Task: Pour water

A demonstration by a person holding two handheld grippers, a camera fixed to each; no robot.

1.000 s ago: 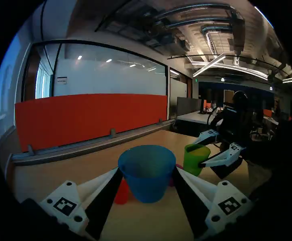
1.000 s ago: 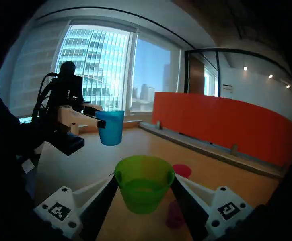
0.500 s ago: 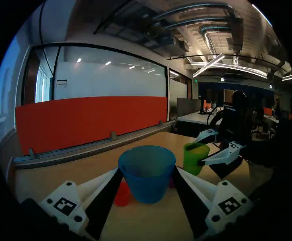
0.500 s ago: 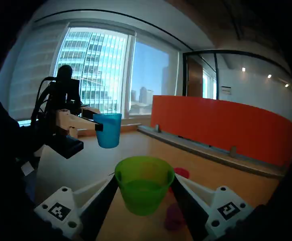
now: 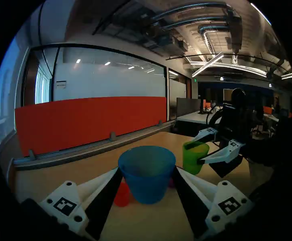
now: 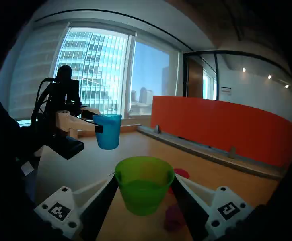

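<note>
The green cup (image 6: 144, 199) is clamped upright between the fingers of my right gripper (image 6: 144, 178), above the wooden table (image 6: 85, 160). It seems to hold water, though its translucent wall makes that hard to judge. My left gripper (image 5: 147, 170) is clamped on the blue cup (image 5: 147, 184), held upright and apart from the green one. Both are smooth, tapered plastic with thin rims, so either could slip as I tilt. Pouring across this gap would splash the table.
</note>
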